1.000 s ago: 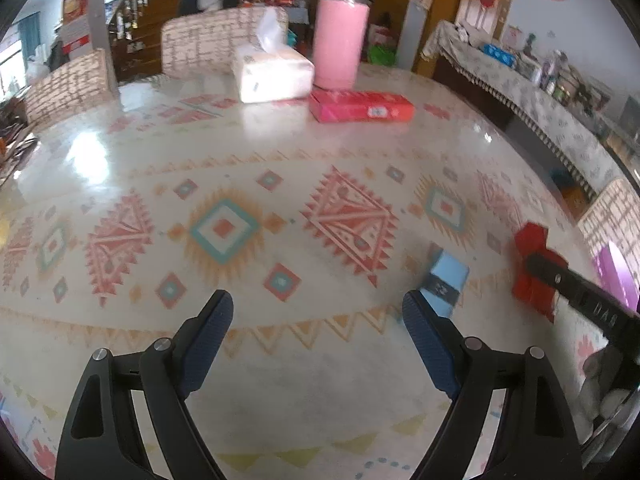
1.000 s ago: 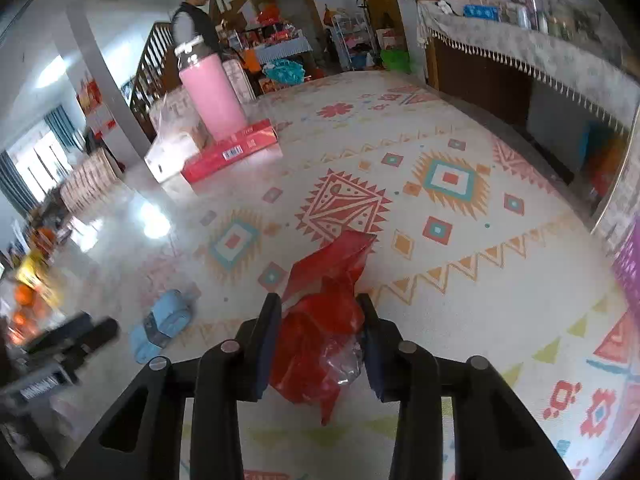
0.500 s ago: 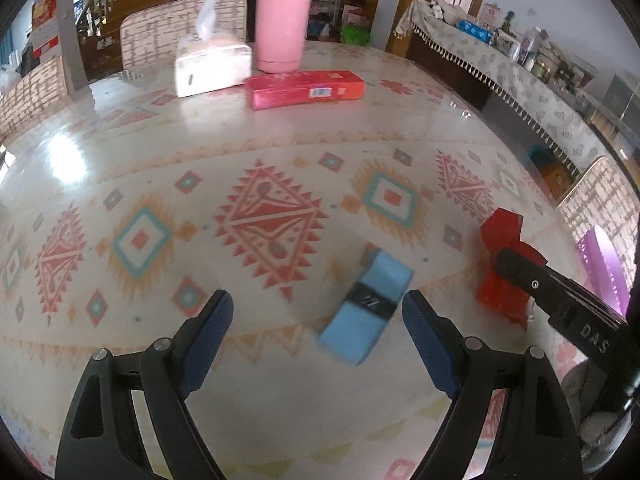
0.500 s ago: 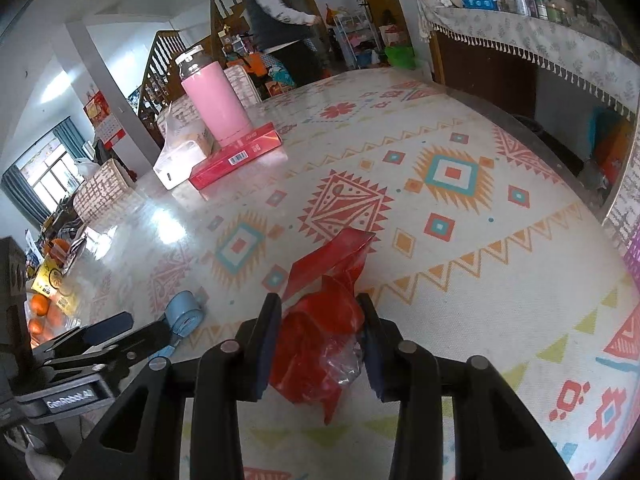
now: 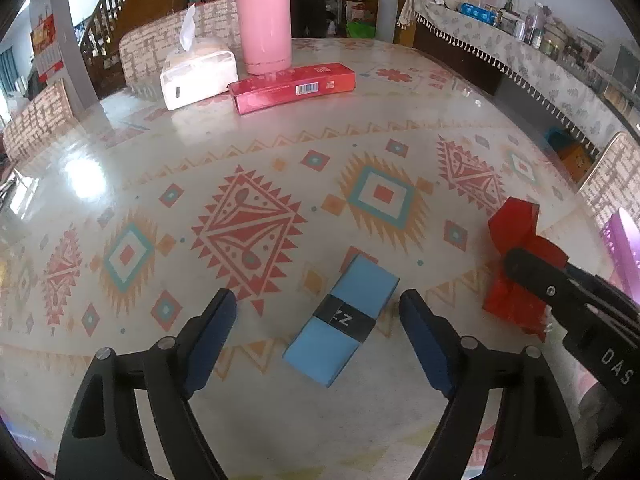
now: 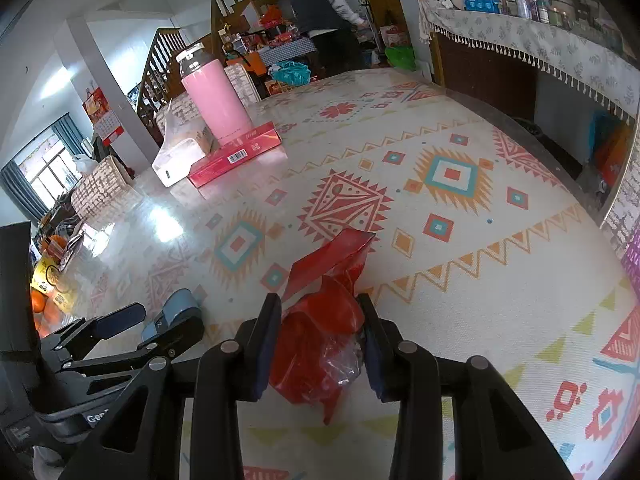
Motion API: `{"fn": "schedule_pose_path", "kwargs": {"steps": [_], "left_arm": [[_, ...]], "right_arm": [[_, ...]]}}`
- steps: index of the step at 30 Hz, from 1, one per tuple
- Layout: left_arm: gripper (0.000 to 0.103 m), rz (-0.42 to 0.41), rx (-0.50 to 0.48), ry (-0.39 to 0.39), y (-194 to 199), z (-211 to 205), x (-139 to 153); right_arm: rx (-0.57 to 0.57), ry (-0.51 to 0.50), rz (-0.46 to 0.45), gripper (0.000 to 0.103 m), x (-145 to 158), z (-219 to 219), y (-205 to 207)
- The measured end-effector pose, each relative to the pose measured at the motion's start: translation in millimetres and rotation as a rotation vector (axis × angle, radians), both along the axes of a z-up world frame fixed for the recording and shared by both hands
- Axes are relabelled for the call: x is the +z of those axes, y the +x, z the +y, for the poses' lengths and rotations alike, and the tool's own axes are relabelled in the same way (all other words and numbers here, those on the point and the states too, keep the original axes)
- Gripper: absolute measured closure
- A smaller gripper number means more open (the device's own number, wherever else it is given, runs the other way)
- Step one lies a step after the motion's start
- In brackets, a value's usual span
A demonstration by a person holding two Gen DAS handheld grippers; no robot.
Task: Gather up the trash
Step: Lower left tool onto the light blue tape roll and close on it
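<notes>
Step in hand, by my read: approach to second pickup. L gripper (image 5: 318,316) is lined up over the blue box (image 5: 342,314), jaws spread wide w/ the box between them but not touched; jaws have just been closing a little, clear gaps both sides. R gripper (image 6: 320,340) is already pinching the red plastic bag (image 6: 320,320), pads pressed into it on both sides.

Next move calls for: L gripper to drop the rest of the way so the fingertips straddle the box, then close. Box lies at a diagonal to the jaw line, so a slight wrist roll looks needed to meet its long faces squarely; otherwise pads may catch corners and skew it. No bin identifiable in either view; a purple object sits at the right edge of the left wrist view, cannot tell what it is.

Task items:
- Blue box: flat, rectangular, light blue w/ a black band across the middle carrying white lettering. Lies flat on the patterned tablecloth (image 5: 160,360), near edge of table, just in front of L fingers. Looks rigid, undamaged.
- Red bag: crumpled glossy red film, a clear crinkled part at its lower end, one stiff flap sticking up and fwd. Lies near the box, apart from it.

Far end of table, not trash by the look: pink bottle (image 5: 264,20), tissue pack (image 5: 198,76), red carton (image 5: 294,86).
</notes>
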State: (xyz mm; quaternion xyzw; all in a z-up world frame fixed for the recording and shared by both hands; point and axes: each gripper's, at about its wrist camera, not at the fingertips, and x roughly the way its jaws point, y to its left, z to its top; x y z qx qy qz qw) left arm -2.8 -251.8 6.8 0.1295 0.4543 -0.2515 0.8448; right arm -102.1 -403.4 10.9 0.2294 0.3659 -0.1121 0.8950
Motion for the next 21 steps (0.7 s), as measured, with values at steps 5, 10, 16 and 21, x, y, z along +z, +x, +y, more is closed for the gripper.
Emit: {"fn": "schedule_pose_path", "kwargs": {"steps": [5,10,16,21], "left_arm": [[0.021,-0.003,0.001,-0.001,0,0,-1],[0.02,-0.001,0.005,0.0,1,1,-1],[0.007,0.015,-0.004,0.005,5,-4,-3],[0.0,0.023,-0.004,0.013,7,-10,-5]], "right_arm": [[-0.013,-0.001,0.001,0.062,0,-1,0],[-0.026,-0.004,0.003,0.062,-1,-4,-1],[-0.029,-0.007,0.004,0.062,-1,-5,-2],[-0.039,-0.005,0.002,0.062,0,-7,-3]]}}
